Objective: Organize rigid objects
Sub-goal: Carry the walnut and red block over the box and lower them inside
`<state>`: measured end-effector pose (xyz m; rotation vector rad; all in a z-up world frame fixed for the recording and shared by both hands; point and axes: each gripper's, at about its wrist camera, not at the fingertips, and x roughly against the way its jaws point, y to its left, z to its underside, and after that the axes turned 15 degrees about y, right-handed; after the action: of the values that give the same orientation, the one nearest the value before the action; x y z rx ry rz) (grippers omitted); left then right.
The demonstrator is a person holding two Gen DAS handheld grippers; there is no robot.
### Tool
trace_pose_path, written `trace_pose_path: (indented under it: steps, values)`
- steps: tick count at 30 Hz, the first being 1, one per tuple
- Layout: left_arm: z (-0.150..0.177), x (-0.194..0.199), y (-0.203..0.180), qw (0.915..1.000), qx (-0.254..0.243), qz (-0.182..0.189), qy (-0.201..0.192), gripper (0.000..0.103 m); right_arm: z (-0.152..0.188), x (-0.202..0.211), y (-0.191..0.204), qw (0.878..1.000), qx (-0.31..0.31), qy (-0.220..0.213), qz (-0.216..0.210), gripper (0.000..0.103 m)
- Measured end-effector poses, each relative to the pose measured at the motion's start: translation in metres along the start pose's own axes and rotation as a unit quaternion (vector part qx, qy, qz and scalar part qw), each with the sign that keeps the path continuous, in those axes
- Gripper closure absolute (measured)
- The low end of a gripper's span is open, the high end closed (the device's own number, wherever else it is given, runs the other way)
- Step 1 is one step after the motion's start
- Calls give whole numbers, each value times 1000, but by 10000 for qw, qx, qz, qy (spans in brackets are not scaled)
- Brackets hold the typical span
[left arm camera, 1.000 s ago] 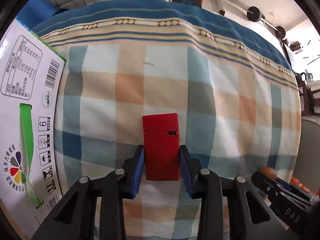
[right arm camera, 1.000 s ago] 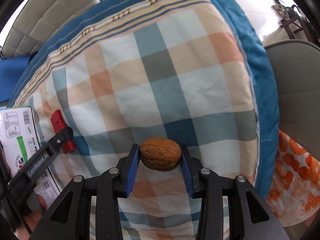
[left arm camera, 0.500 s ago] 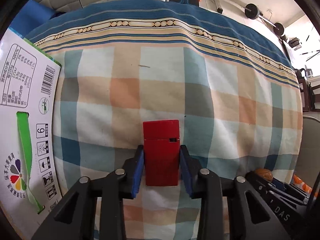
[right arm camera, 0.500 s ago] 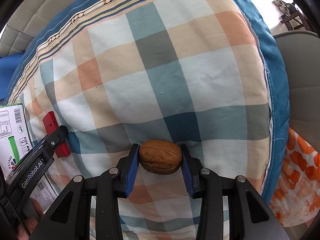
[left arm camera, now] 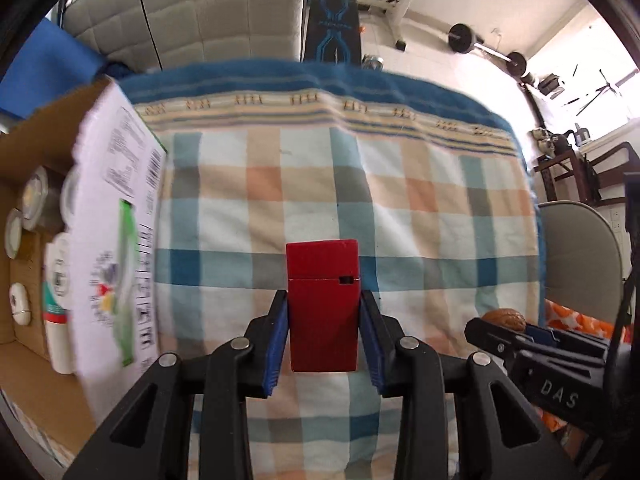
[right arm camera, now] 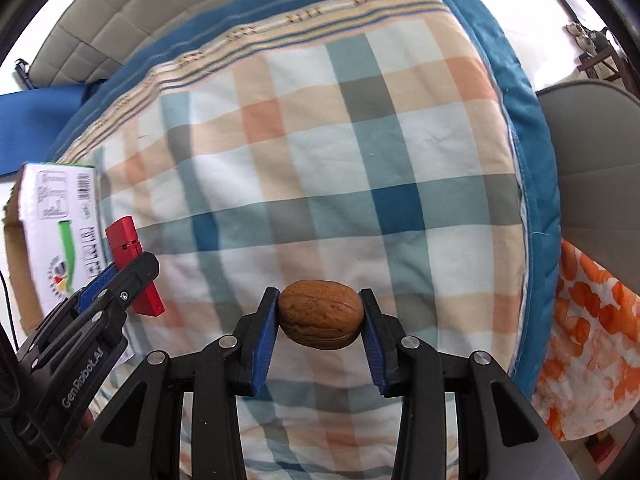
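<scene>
A red rectangular block (left arm camera: pixel 322 304) with a thin seam near its top is clamped between the blue pads of my left gripper (left arm camera: pixel 323 324), held above the checked cloth (left arm camera: pixel 360 200). My right gripper (right arm camera: pixel 320 314) is shut on a brown walnut (right arm camera: pixel 320 314), also lifted off the cloth. In the right wrist view the left gripper (right arm camera: pixel 120 272) shows at the lower left with the red block (right arm camera: pixel 134 266) in it. In the left wrist view the right gripper (left arm camera: pixel 516 330) shows at the lower right with the walnut (left arm camera: pixel 504 319).
An open cardboard box (left arm camera: pixel 116 240) with a white printed flap stands at the left and holds several small bottles and jars (left arm camera: pixel 56 320). A grey chair (right arm camera: pixel 592 152) and an orange patterned cloth (right arm camera: pixel 592 340) lie past the right edge. Gym equipment (left arm camera: pixel 460 0) stands behind.
My left gripper has risen with the red block and tilted, so the box's inside and the room behind came into view. My right gripper, still holding the walnut, shifted a little.
</scene>
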<state>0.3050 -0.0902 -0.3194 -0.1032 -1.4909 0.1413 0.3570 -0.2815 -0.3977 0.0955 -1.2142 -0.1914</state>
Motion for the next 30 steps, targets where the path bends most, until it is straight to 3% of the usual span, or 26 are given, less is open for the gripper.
trace_pose_path:
  steps: [4, 12, 13, 20, 30]
  values:
    - [11, 47, 25, 9992, -109, 76, -365, 72, 28, 23, 16, 9995, 131, -276, -66, 61]
    - [42, 124, 92, 9948, -255, -144, -977, 72, 99, 79, 89, 9950, 510, -847, -157, 61]
    - [44, 126, 98, 9945, -243, -171, -1005, 72, 113, 86, 89, 9943, 545, -899, -158, 61]
    - [64, 144, 164, 9933, -181, -291, -1104, 72, 161, 92, 193, 9879, 800, -1311, 222, 61]
    - [77, 153, 243, 9937, 28, -204, -1098, 72, 183, 71, 291, 9847, 953, -1399, 419, 61]
